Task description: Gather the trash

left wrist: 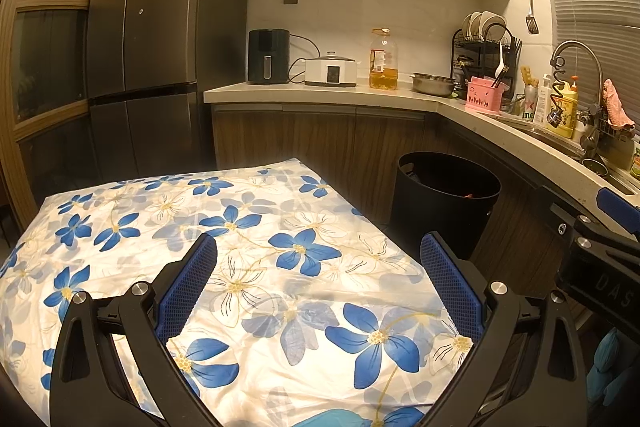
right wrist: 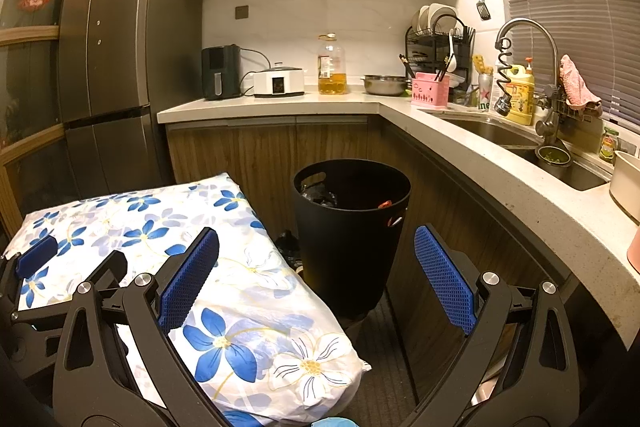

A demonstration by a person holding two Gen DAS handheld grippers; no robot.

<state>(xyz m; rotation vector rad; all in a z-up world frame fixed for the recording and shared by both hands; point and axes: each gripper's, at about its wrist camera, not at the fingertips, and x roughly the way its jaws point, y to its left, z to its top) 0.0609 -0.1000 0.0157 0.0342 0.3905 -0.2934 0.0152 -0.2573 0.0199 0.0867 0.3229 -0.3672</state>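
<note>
A black round trash bin (right wrist: 352,227) stands on the floor against the wooden cabinets, with dark bag material and a small red-orange scrap inside; it also shows in the left wrist view (left wrist: 444,203). My left gripper (left wrist: 318,263) is open and empty above a table covered with a white cloth with blue flowers (left wrist: 240,267). My right gripper (right wrist: 316,255) is open and empty, hovering over the table's right edge (right wrist: 280,307) in front of the bin. The left gripper's blue pad (right wrist: 36,255) shows at the left in the right wrist view. No loose trash shows on the cloth.
An L-shaped counter (right wrist: 460,143) carries an air fryer (right wrist: 220,73), a cooker (right wrist: 278,81), an oil bottle (right wrist: 332,67), a steel bowl (right wrist: 386,85), a dish rack (right wrist: 438,39) and a sink (right wrist: 520,139). A dark fridge (right wrist: 112,67) stands at the left.
</note>
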